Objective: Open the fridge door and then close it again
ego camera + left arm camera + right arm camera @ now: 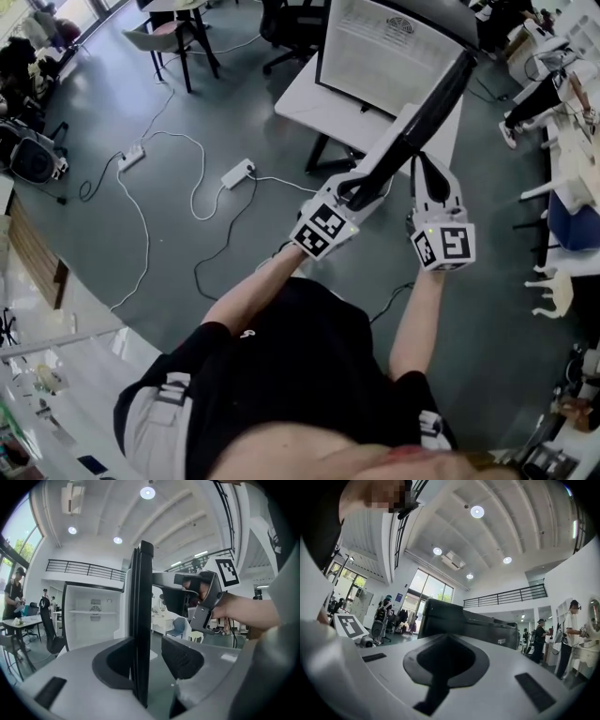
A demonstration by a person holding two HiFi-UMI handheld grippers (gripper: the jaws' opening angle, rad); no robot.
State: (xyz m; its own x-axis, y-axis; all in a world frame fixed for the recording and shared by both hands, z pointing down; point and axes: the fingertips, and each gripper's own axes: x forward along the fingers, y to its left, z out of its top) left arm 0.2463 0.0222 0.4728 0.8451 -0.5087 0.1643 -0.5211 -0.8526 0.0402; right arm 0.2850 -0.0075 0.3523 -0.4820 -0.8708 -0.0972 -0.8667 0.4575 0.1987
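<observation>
The fridge (394,47) stands open, its white inside (91,616) showing. Its black door (427,112) runs edge-on towards me. My left gripper (361,187) is open around that door edge (140,620): the edge lies against the left pad (115,663), with a gap to the right pad (183,658). My right gripper (424,167) hangs just right of the door, shut and empty. The left gripper view shows it as a grey body (206,597) in a hand. In the right gripper view the shut jaws of the right gripper (445,663) point at the black door (464,623).
Power strips and white cables (237,173) lie on the grey floor at the left. A desk and chair (178,23) stand at the far left, white furniture (572,169) at the right. People (14,592) (572,620) stand in the background.
</observation>
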